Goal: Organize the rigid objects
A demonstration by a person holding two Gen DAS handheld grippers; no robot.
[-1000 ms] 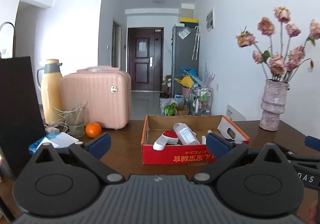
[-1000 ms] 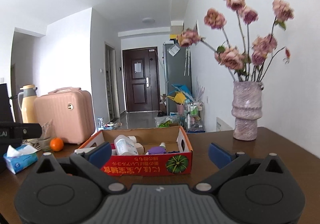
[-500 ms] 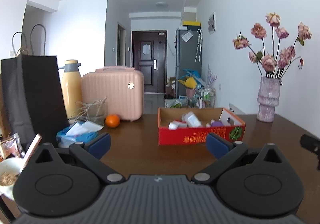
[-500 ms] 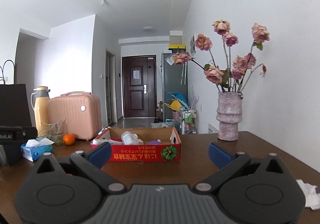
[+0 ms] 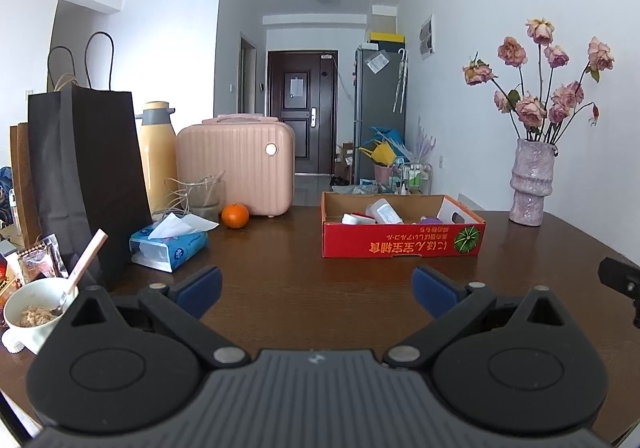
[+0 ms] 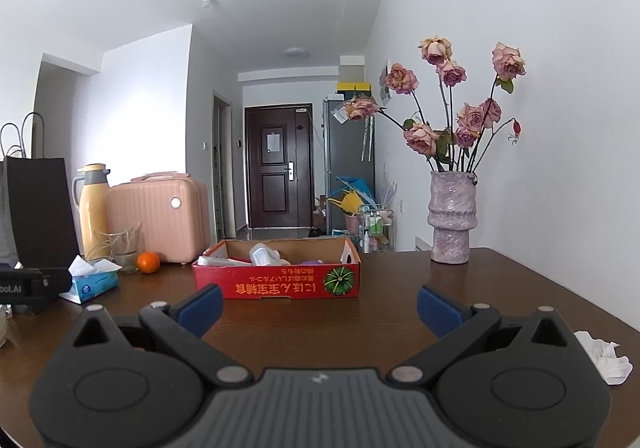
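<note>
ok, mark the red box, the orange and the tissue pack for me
red box (image 5: 400, 246), left wrist view, on its printed red front wall
orange (image 5: 235, 215), left wrist view, middle of the fruit
tissue pack (image 5: 176, 248), left wrist view, on the blue wrapper's side

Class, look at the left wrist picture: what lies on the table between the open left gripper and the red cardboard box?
Nothing: in the left wrist view only bare brown table separates the left gripper from the red cardboard box.

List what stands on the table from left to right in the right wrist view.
Black bag → thermos → pink case → red box → vase → crumpled tissue.
</note>
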